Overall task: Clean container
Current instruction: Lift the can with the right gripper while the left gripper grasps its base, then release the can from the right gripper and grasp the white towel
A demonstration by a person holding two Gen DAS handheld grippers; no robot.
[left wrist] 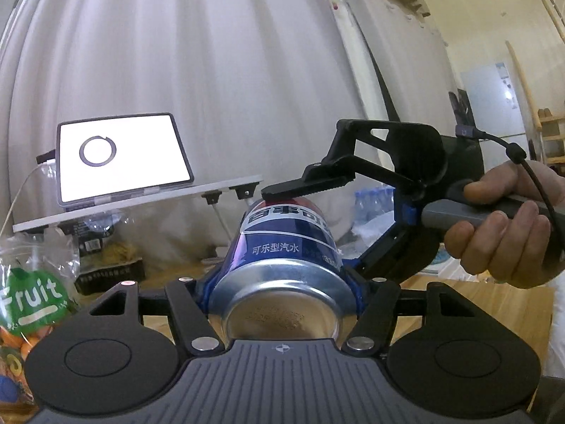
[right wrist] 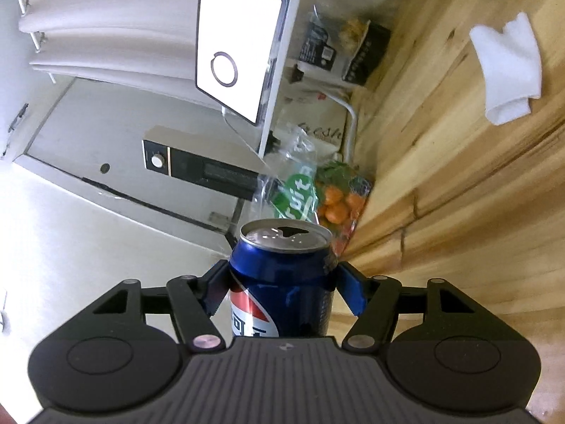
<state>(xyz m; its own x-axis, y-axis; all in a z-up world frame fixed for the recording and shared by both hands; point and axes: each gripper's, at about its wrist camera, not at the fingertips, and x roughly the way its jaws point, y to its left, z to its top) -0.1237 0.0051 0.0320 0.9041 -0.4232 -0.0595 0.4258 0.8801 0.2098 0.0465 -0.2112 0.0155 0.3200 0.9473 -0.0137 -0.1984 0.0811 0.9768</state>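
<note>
glossy blue aluminium can (left wrist: 282, 254) clamped in both grippers' ridged black jaws

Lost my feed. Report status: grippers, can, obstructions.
Left gripper shut on can, near its base. Right gripper shut on it near the top. Can open, off the table. White cloth on the table, clear of both.

We saw a blue Pepsi can (left wrist: 282, 258) (right wrist: 282, 275), its top opened, held off the table with its silver base facing the left camera.
</note>
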